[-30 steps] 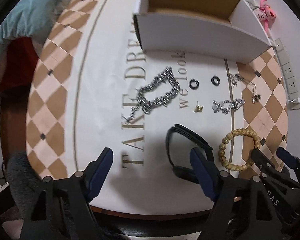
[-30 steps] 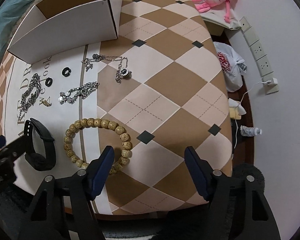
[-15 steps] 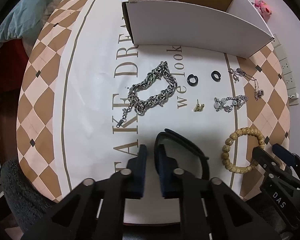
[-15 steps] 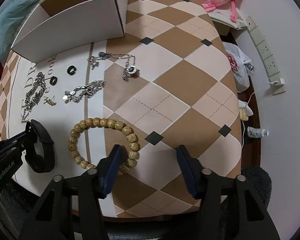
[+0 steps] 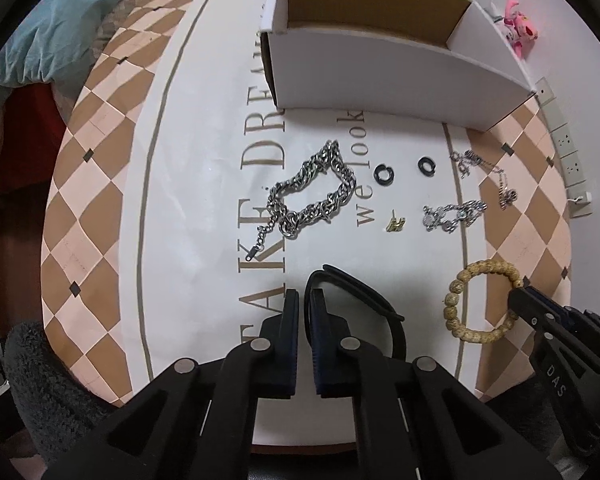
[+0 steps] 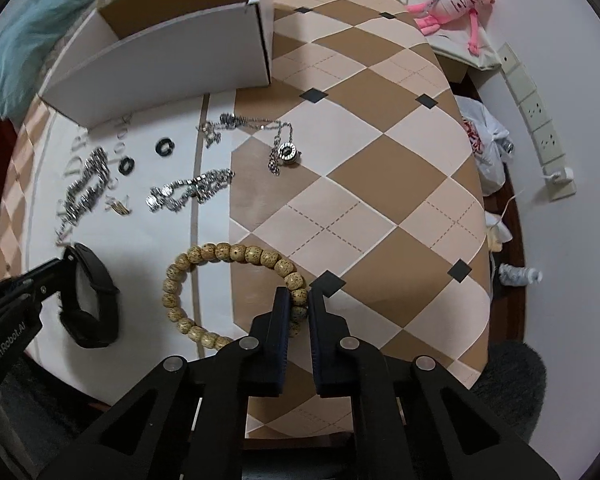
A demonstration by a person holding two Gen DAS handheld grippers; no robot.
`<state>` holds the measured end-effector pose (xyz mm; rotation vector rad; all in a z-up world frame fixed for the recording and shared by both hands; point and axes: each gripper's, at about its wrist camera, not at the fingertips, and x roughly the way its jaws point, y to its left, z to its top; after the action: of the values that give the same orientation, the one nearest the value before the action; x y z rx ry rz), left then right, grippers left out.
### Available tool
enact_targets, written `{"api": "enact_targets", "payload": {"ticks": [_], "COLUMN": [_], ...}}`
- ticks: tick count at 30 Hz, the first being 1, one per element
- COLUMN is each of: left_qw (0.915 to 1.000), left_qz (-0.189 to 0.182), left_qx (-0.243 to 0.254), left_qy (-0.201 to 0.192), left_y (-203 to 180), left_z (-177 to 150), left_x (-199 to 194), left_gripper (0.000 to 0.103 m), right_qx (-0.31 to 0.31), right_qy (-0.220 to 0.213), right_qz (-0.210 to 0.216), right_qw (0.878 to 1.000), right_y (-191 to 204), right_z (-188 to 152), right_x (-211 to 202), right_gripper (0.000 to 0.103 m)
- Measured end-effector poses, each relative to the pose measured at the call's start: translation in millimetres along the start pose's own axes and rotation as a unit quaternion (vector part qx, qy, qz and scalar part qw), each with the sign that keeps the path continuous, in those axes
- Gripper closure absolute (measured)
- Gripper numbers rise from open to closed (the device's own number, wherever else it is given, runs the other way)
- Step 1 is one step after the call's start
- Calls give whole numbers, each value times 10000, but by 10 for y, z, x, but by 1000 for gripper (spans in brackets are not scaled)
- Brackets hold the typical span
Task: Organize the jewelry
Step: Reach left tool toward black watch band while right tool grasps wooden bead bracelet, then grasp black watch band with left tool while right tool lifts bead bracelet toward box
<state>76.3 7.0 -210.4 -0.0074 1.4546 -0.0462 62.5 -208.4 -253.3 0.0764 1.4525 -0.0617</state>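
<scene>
My left gripper is shut on the strap of a black wristband that lies at the near edge of the table. My right gripper is shut on a wooden bead bracelet, gripping its near right beads; the bracelet also shows in the left wrist view. A heavy silver chain, two black rings, a small gold piece, a crystal bracelet and a pendant necklace lie farther back. An open white box stands behind them.
The table has a checkered brown and cream cloth with a white lettered centre. A teal cloth lies at the far left. A pink plush toy, a power strip and a plastic bag sit beyond the right edge.
Both grippers went from wide open to shut: the left closed on the black wristband's strap, the right moved left and closed on the bead bracelet.
</scene>
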Motion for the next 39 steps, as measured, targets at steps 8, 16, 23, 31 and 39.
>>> {"api": "enact_targets", "payload": {"ticks": [8, 16, 23, 31, 39], "left_qw": [9989, 9958, 9945, 9876, 9946], "left_qz": [-330, -687, -715, -980, -661], "left_qx": [-154, -299, -762, -1009, -666], "left_qy": [-279, -526, 101, 697, 437], "left_y": [115, 241, 141, -16, -295], "left_z": [38, 197, 156, -106, -119], "left_x": [-550, -842, -292, 94, 217], "left_gripper": [100, 98, 33, 29, 41], "right_qx": [203, 131, 202, 414, 534], "right_qy": [-444, -841, -831, -532, -363], "right_qz": [561, 936, 931, 735, 546], "right_qw": [9972, 9920, 9920, 9950, 9964], "right_y": [-43, 15, 8, -162, -327], "right_z": [72, 292, 313, 82, -63], "right_x": [-501, -968, -940, -644, -479], "right_gripper": [93, 94, 94, 94, 94]}}
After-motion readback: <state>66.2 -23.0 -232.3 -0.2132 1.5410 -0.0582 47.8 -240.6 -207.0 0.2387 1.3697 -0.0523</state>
